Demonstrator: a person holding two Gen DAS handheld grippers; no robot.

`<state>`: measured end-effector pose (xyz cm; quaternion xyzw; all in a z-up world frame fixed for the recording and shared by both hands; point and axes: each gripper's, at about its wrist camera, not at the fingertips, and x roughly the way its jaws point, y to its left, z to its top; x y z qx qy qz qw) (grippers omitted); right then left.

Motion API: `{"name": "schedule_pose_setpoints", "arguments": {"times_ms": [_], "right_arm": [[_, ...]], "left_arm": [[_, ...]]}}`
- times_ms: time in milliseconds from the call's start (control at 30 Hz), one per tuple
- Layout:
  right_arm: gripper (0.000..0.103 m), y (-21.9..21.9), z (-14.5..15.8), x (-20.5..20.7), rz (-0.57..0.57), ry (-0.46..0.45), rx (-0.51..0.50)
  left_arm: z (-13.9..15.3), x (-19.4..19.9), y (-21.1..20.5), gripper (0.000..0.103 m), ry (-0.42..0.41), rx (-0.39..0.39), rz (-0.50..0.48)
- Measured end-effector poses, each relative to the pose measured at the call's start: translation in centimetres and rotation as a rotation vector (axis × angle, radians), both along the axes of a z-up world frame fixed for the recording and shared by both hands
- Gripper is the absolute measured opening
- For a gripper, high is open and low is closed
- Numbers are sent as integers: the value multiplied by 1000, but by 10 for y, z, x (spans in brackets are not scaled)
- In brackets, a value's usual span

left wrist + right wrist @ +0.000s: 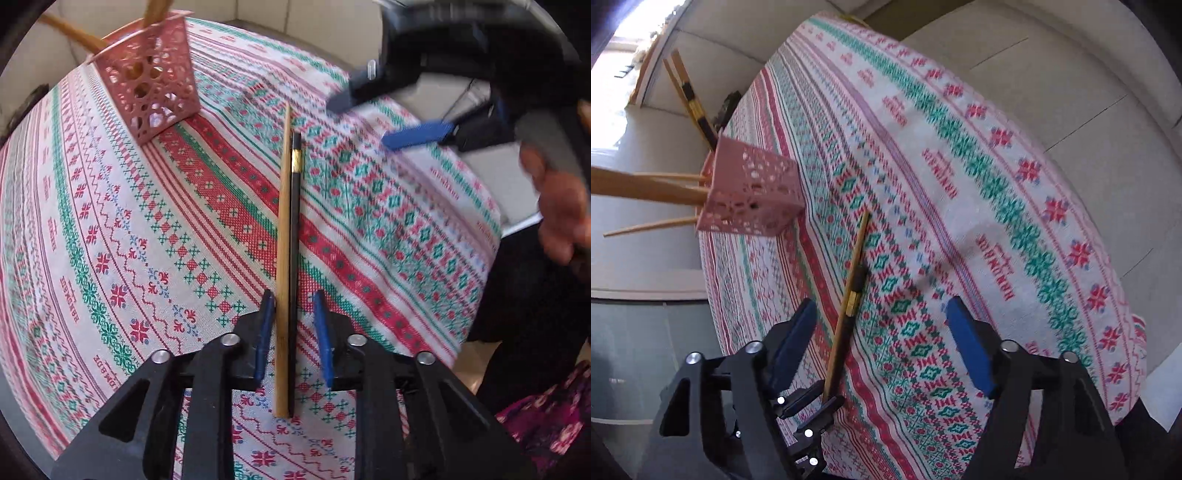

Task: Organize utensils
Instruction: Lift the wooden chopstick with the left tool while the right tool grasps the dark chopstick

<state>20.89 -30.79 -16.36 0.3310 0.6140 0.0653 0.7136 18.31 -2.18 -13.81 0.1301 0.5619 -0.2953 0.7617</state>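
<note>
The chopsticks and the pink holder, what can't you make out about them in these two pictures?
- Left wrist view: the right gripper is motion-blurred, so how its jaws stand is unclear here.
- Left wrist view: whether the left gripper touches the bamboo chopstick or the black chopstick; gaps seem to show.
- Both views: the pink holder hides the lower ends of the chopsticks standing in it.
- Right wrist view: the frame edge crops those chopsticks.

On the patterned woven tablecloth (110, 229), a bamboo chopstick (283, 258) and a black chopstick (294, 258) are laid touching, near the pink perforated plastic holder (151, 92), in which more chopsticks (646, 192) are stood.
</note>
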Motion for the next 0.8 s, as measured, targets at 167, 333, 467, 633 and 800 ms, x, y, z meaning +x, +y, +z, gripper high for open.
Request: {"name": "schedule_pose_setpoints", "arguments": {"times_ms": [167, 333, 467, 633, 800], "right_arm": [[55, -7, 0, 1, -93, -10, 4], [59, -22, 9, 2, -132, -39, -35], [64, -43, 11, -2, -145, -41, -24], [68, -63, 13, -4, -160, -44, 12], [69, -73, 13, -6, -171, -40, 36]], "left_arm": [[23, 20, 19, 24, -69, -39, 76], [16, 44, -6, 24, -70, -1, 62], [11, 51, -34, 24, -86, -4, 70], [2, 67, -63, 24, -87, 24, 66], [-18, 79, -89, 25, -74, 93, 43]]}}
